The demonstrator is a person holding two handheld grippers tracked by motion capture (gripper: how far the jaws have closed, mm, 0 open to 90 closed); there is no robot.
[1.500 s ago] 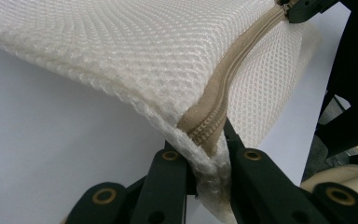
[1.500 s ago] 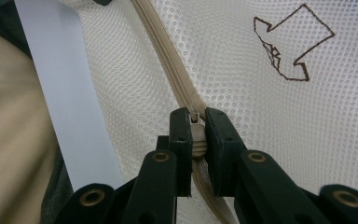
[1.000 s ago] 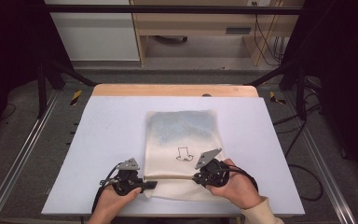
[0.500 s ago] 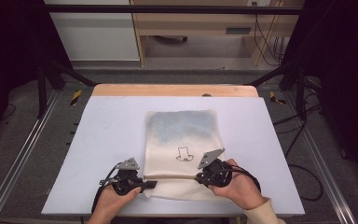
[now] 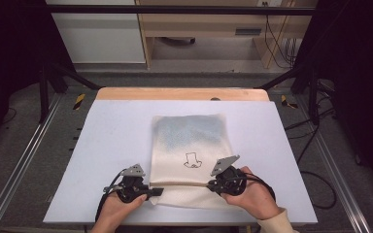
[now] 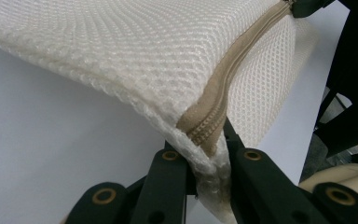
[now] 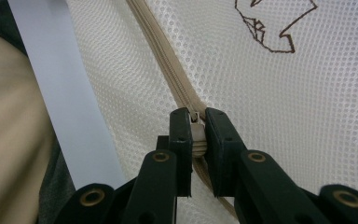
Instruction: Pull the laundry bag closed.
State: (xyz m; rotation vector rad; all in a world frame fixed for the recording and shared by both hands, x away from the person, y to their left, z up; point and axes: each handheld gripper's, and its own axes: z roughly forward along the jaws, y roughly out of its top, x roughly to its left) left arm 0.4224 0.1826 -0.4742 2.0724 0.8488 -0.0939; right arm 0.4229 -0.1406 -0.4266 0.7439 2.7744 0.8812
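A cream mesh zip bag (image 5: 189, 141) with a small brown outline drawing (image 5: 192, 160) lies flat on the white tabletop (image 5: 111, 136). Its tan zipper (image 5: 184, 185) runs along the near end. My left gripper (image 5: 158, 191) is shut on the bag's left corner at the zipper's end (image 6: 204, 140), the mesh bunched between the jaws of the left gripper (image 6: 209, 156). My right gripper (image 5: 210, 184) is at the zipper's right part. In the right gripper view the right gripper (image 7: 197, 128) is shut on the zipper pull (image 7: 197, 135), on the tan zipper (image 7: 161, 56).
A wooden strip (image 5: 182, 94) edges the table's far side. Metal rails (image 5: 24, 160) run along both sides, with cables (image 5: 315, 179) on the floor at the right. Bare tabletop lies left, right and beyond the bag. A light-sleeved forearm (image 5: 272, 224) comes in at the bottom right.
The right gripper has edged slightly to the right along the zipper line. The left gripper and the bag's corner have stayed put.
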